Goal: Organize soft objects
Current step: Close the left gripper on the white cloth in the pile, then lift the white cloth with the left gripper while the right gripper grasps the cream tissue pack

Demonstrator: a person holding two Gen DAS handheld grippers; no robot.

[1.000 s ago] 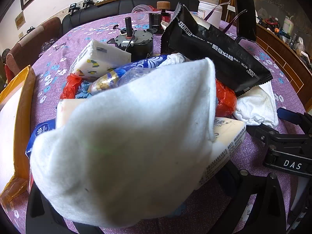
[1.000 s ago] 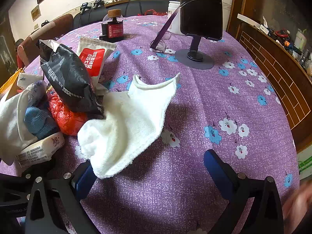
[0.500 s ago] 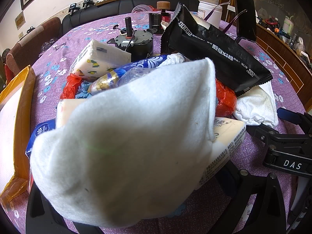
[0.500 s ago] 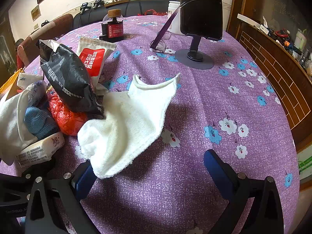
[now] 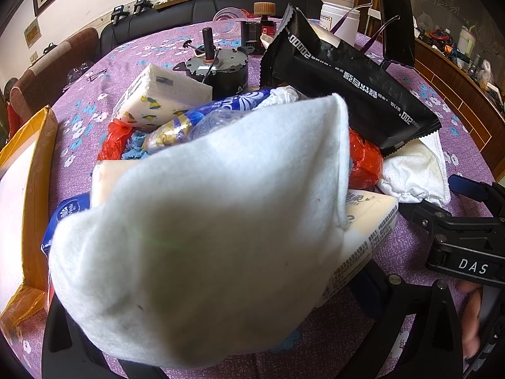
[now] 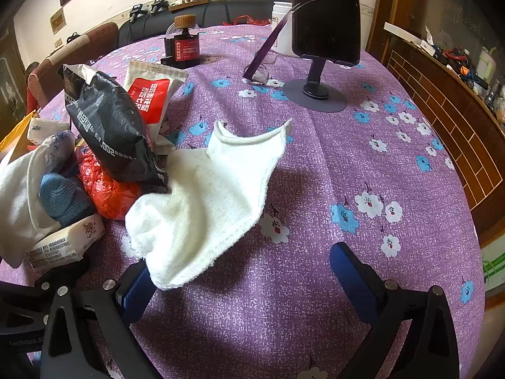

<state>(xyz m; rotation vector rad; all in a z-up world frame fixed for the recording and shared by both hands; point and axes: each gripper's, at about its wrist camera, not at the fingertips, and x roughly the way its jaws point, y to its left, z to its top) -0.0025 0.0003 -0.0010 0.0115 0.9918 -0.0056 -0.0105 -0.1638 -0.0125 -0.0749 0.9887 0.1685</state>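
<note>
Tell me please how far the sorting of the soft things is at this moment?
Little looks done: the pile of packets and cloths is mixed together. In hand: a white cloth fills the left wrist view and hides that gripper's tips, so a grip cannot be confirmed. The right gripper is open, one finger beside the white towel. Left: the towel, the blue knit and the rest.

Both cameras sit low by the black bag (image 5: 344, 85) (image 6: 110, 132), one very close on its left, one looking from its right. Both see it.
</note>
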